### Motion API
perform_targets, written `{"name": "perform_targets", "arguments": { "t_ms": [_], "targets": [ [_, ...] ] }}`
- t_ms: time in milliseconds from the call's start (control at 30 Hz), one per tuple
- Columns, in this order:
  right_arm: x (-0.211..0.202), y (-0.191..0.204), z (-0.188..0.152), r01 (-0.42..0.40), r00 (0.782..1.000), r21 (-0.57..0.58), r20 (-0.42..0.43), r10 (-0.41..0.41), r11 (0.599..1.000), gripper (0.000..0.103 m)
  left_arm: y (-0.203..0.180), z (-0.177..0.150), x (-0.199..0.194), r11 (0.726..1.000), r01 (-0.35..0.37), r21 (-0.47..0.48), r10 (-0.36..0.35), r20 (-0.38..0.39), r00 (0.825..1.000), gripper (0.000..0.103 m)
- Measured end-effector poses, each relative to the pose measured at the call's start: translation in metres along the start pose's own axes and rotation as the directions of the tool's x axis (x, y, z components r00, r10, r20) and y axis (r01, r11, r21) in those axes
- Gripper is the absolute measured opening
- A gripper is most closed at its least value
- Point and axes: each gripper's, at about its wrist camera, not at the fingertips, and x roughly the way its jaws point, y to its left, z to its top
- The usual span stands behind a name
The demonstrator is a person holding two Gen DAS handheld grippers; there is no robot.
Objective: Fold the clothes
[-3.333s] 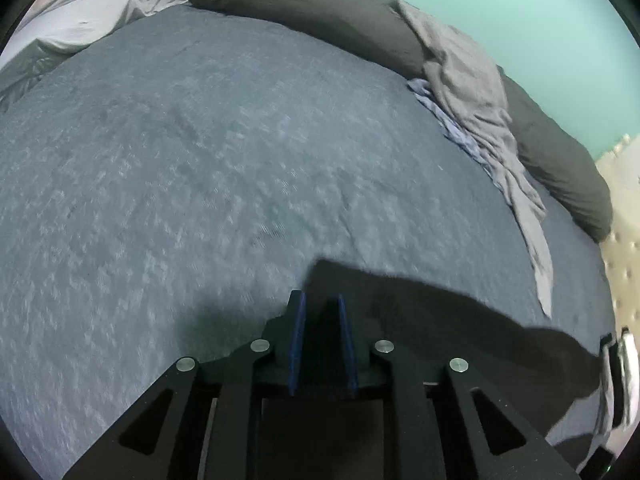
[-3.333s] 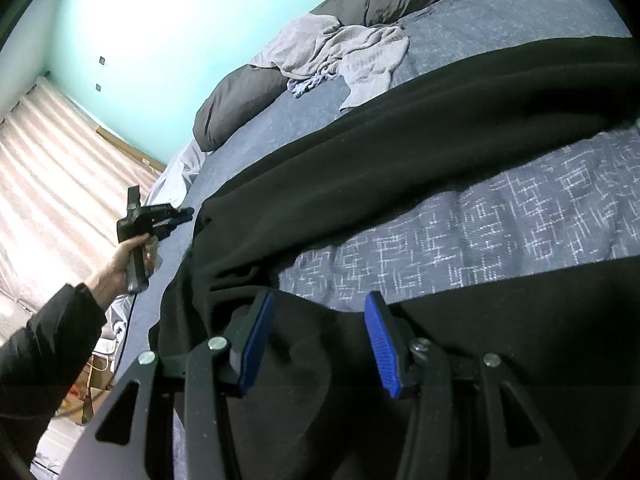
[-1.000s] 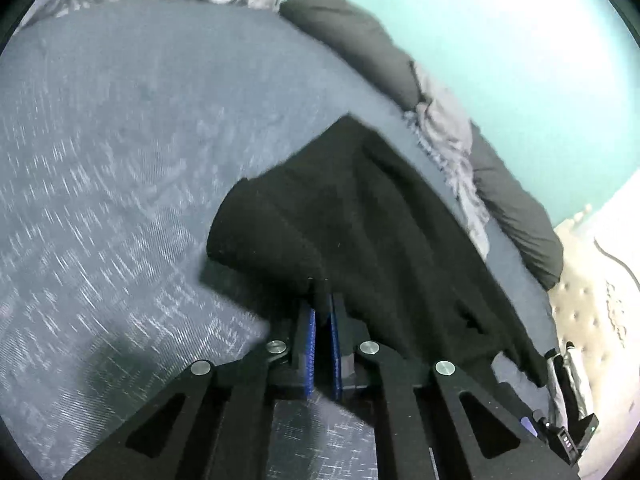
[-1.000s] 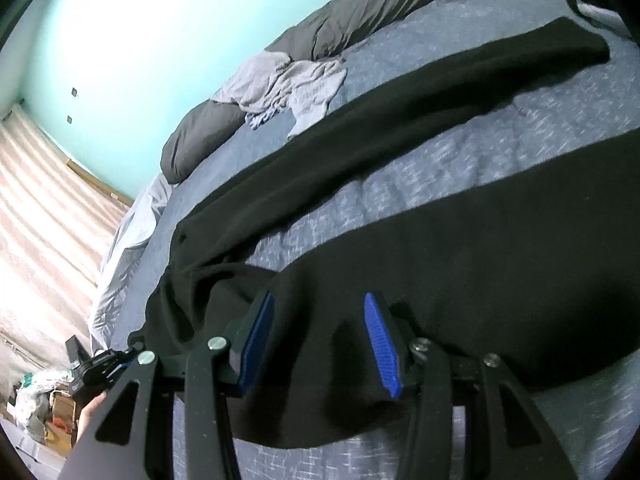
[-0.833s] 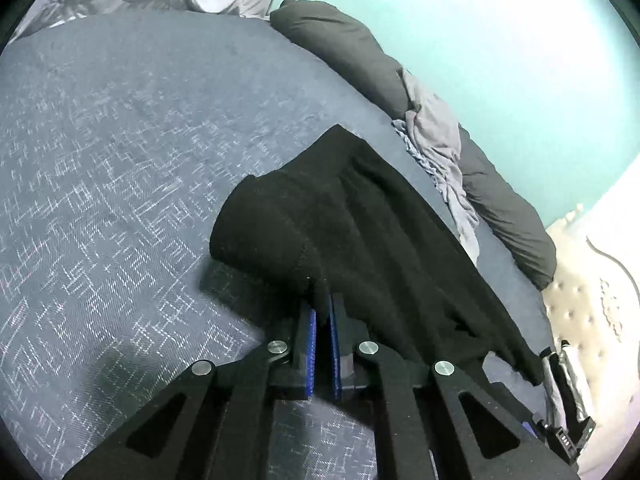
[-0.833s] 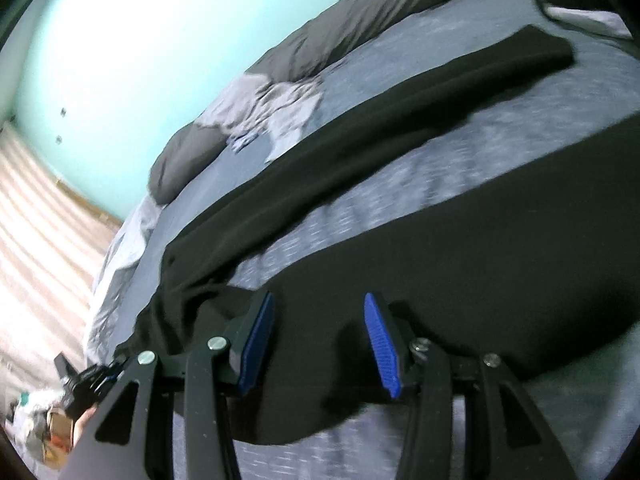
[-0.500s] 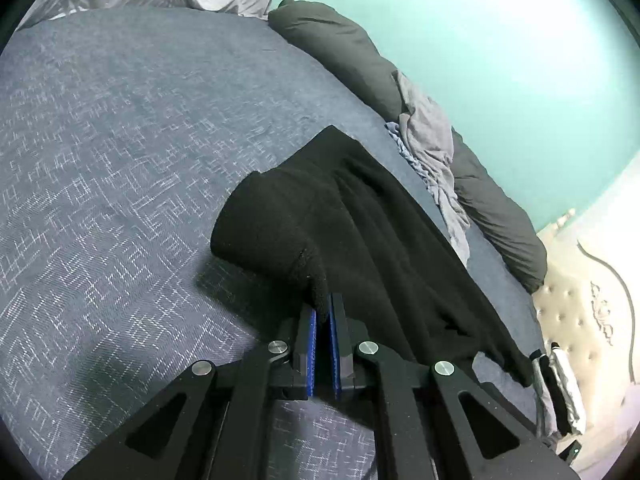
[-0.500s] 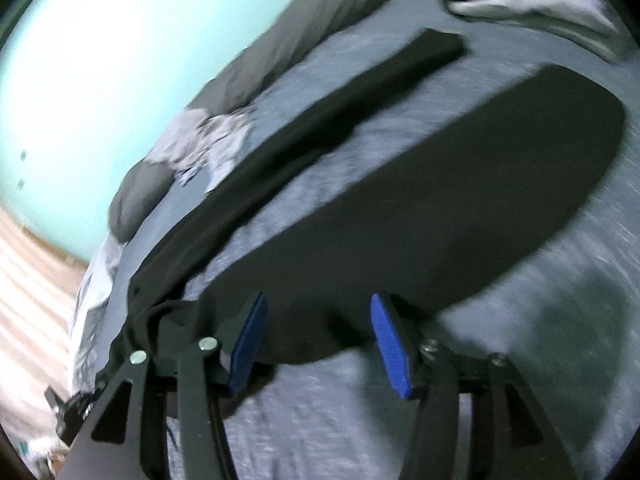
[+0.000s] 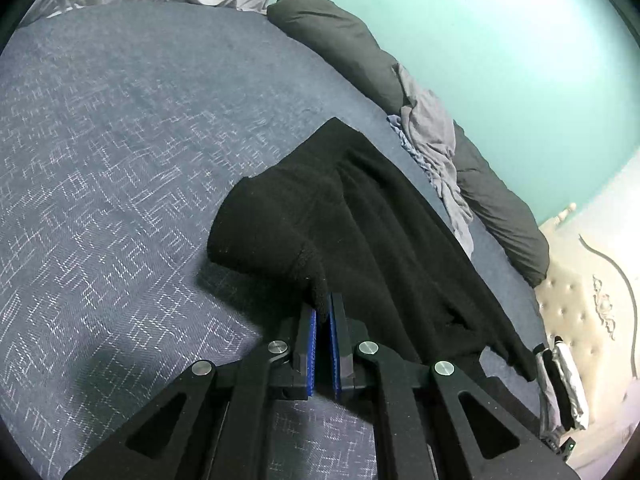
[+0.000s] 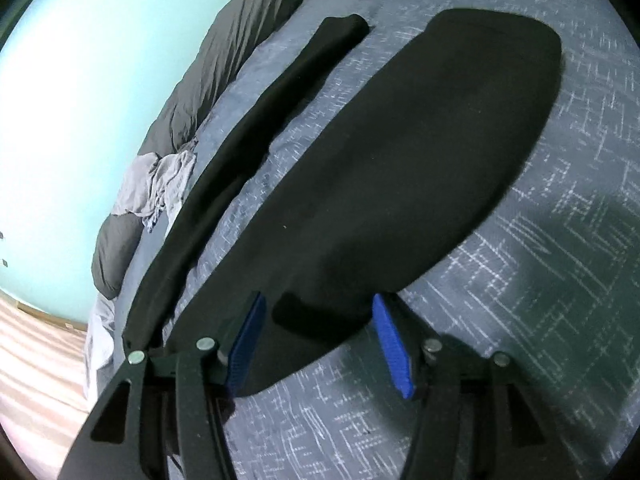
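Black trousers (image 9: 360, 216) in left hand-held gripper (image 9: 323, 312)

A blue-grey patterned bed (image 9: 120, 160) carries black trousers (image 10: 400, 160), a dark duvet (image 9: 352, 48) and crumpled grey clothes (image 9: 432, 136)

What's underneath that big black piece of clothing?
The black garment lies spread on the blue patterned bedspread, which shows all around it and between its two long parts. Whether anything else lies beneath cannot be seen; the cloth covers it.
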Motion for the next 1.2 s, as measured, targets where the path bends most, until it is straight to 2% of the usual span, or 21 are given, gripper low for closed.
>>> {"name": "perform_targets", "arguments": {
  "t_ms": [33,100,133,200,367,467,600,767,900,1000,1067,1133,1200],
  "targets": [
    [-0.001,0.000,0.000,-0.005,1.000,-0.004,0.004,0.005,1.000,0.034,0.000,0.000,-0.001,1.000,-0.002,-0.002,0.002,0.006,1.000,0.006],
    [-0.003,0.000,0.002,-0.021,1.000,-0.011,0.012,0.022,1.000,0.017,0.000,0.000,-0.002,1.000,-0.007,-0.006,0.007,0.017,1.000,0.005],
    [-0.006,-0.003,0.004,-0.050,0.999,0.004,0.021,0.050,0.999,0.010,0.000,0.001,-0.003,1.000,-0.008,-0.007,0.008,0.021,1.000,0.005],
    [-0.010,-0.006,0.008,-0.080,0.996,0.023,0.034,0.079,0.997,0.008,0.000,0.002,-0.005,1.000,-0.009,-0.009,0.009,0.031,0.999,0.005],
    [-0.038,0.001,0.015,-0.123,0.987,0.003,0.100,0.122,0.992,0.007,0.000,0.010,-0.024,1.000,0.015,-0.017,-0.013,0.087,0.996,0.005],
    [-0.056,0.007,0.021,-0.136,0.981,-0.019,0.134,0.137,0.991,0.007,0.002,0.009,-0.031,0.999,0.031,-0.027,-0.029,0.082,0.996,0.004],
    [-0.063,0.002,0.031,-0.113,0.980,-0.006,0.164,0.112,0.994,0.007,0.008,0.004,-0.031,0.998,0.042,-0.047,-0.039,0.067,0.997,0.004],
    [-0.038,-0.017,0.027,-0.015,0.997,0.017,0.081,0.013,1.000,0.007,0.026,-0.007,-0.011,0.995,-0.012,-0.095,0.013,0.000,1.000,0.004],
    [-0.028,-0.020,0.022,0.025,0.998,0.008,0.052,-0.026,1.000,0.007,0.032,-0.012,0.001,0.994,-0.037,-0.107,0.032,-0.048,0.998,0.005],
    [-0.029,-0.019,0.020,0.045,0.998,-0.007,0.049,-0.045,0.999,0.011,0.035,-0.013,0.001,0.991,-0.044,-0.126,0.037,-0.054,0.998,0.007],
    [-0.032,-0.018,0.018,0.068,0.996,-0.003,0.054,-0.068,0.998,0.018,0.035,-0.013,-0.004,0.990,-0.049,-0.130,0.044,-0.046,0.998,0.007],
    [-0.038,-0.017,0.018,0.093,0.993,0.006,0.075,-0.093,0.996,0.032,0.034,-0.012,-0.011,0.989,-0.058,-0.134,0.054,-0.033,0.998,0.008],
    [-0.047,-0.014,0.018,0.120,0.987,0.011,0.105,-0.121,0.993,0.034,0.028,-0.010,-0.018,0.990,-0.080,-0.116,0.079,-0.012,0.997,0.009]
  ]
}}
